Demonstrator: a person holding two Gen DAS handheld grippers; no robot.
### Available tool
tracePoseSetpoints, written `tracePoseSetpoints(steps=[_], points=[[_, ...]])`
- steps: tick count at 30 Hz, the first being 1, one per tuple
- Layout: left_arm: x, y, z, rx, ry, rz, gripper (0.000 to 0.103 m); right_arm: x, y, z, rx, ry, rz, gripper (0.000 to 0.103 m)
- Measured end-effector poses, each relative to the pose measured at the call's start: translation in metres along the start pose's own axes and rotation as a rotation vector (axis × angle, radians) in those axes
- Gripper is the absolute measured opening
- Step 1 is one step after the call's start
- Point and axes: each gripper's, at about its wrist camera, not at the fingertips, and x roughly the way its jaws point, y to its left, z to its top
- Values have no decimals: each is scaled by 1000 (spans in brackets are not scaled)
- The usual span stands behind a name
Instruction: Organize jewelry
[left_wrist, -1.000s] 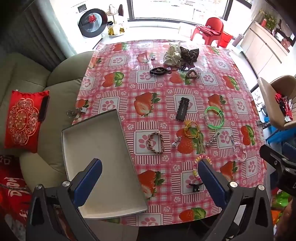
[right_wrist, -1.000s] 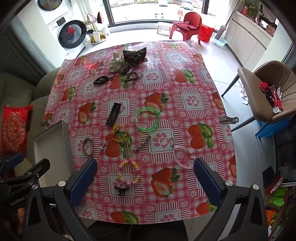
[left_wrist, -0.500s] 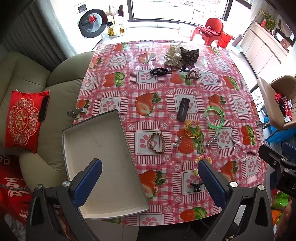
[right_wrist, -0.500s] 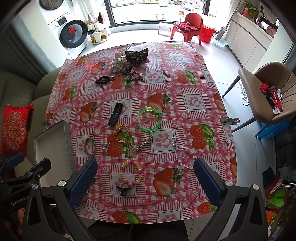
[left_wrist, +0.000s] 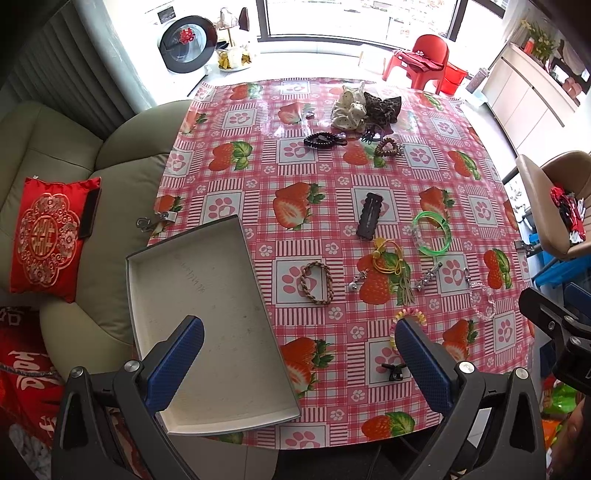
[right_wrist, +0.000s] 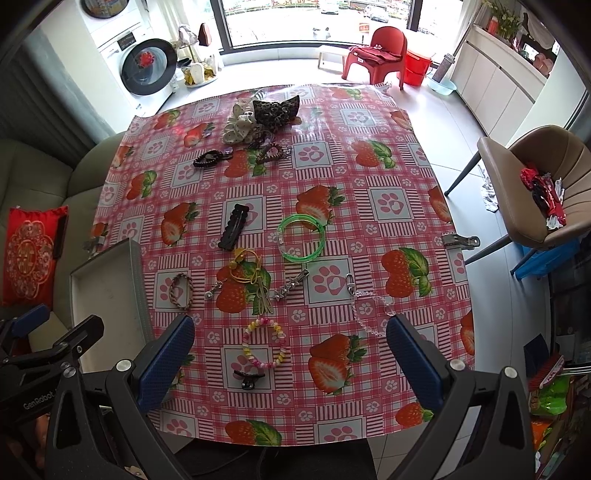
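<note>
An empty grey tray (left_wrist: 207, 295) (right_wrist: 107, 291) lies on the table's near left corner. Jewelry is scattered on the strawberry tablecloth: a braided brown bracelet (left_wrist: 316, 282) (right_wrist: 181, 290), a green bangle (left_wrist: 431, 232) (right_wrist: 301, 238), a black hair clip (left_wrist: 369, 215) (right_wrist: 233, 226), a yellow cord (left_wrist: 388, 258) (right_wrist: 246, 268), a pastel bead bracelet (right_wrist: 264, 343), a clear crystal chain (right_wrist: 364, 306) and a small black claw clip (right_wrist: 247, 378). My left gripper (left_wrist: 299, 363) hovers open above the tray's right edge. Above the bead bracelet my right gripper (right_wrist: 290, 360) hangs open. Both hold nothing.
Scrunchies (right_wrist: 260, 118) and dark hair ties (right_wrist: 210, 158) lie at the far end. A metal clip (right_wrist: 460, 240) sits on the right table edge. A sofa with a red cushion (left_wrist: 48, 236) is left; a beige chair (right_wrist: 535, 188) is right.
Both grippers have drifted slightly forward over the table, so the items sit lower in the right wrist view. Nothing was picked up; jaws stay open.
</note>
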Motion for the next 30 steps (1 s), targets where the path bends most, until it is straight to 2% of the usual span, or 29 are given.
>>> tracePoseSetpoints(steps=[30], points=[[1,0,-3,0,2,5,103,-1,1,-2,0,0,3,103]])
